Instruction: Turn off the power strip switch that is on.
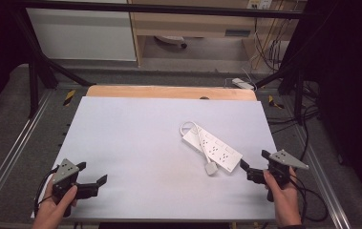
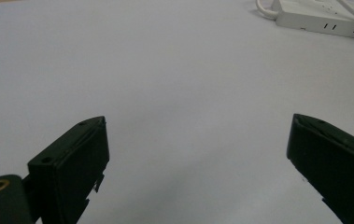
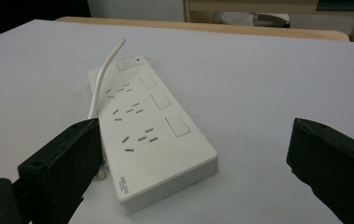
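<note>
A white power strip [image 1: 213,147] lies diagonally on the white table top, right of centre, its white cable [image 1: 188,127] looped at the far end and its white plug [image 1: 210,169] resting beside its near end. In the right gripper view the power strip [image 3: 153,130] sits just beyond the jaws, with the cable [image 3: 103,74] running along its left side. My right gripper [image 1: 254,163] is open, low at the table's right near corner, a short way from the strip's near end. My left gripper [image 1: 92,175] is open at the near left corner, over bare table. Its own view catches the strip [image 2: 326,18] far off.
The white table top [image 1: 135,143] has a wooden strip [image 1: 169,91] along its far edge. Metal frame rails [image 1: 11,143] run down both sides. Beyond are a wooden cabinet [image 1: 193,24], a second power strip on the floor [image 1: 243,84] and dangling cables [image 1: 274,47].
</note>
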Available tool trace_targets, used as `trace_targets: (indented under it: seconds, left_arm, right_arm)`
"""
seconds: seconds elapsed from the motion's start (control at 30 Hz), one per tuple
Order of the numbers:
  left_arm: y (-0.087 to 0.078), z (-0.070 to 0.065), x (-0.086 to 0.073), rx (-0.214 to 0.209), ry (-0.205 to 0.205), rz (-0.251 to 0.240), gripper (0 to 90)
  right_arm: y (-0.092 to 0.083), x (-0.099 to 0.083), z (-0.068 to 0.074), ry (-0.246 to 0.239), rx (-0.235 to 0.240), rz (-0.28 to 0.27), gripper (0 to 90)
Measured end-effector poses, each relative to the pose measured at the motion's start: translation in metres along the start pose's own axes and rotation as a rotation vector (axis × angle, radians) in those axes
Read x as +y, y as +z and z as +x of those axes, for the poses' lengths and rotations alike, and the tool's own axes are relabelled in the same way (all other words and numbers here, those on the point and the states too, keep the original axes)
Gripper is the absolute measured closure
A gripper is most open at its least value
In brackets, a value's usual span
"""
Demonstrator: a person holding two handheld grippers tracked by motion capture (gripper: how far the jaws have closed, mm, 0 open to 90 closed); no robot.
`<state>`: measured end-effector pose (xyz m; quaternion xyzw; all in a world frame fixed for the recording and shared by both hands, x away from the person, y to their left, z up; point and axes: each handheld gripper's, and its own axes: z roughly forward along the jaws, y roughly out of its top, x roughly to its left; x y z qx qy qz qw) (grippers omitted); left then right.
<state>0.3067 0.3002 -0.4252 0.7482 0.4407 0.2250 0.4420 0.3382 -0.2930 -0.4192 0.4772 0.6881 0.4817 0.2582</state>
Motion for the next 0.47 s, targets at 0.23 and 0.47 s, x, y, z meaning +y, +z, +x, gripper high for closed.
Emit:
trace_targets:
  seconds: [0.23,0.47]
  left_arm:
    - [0.0,0.0,0.0,0.0,0.0,-0.001,5.7]
    - [-0.001,-0.001,0.0,-0.003,0.007,-0.002,5.8]
  right_arm:
    - [0.006,-0.01,0.007,-0.023,0.026,0.054,4.0]
    - [0.013,-0.022,0.013,-0.064,0.029,0.153,4.0]
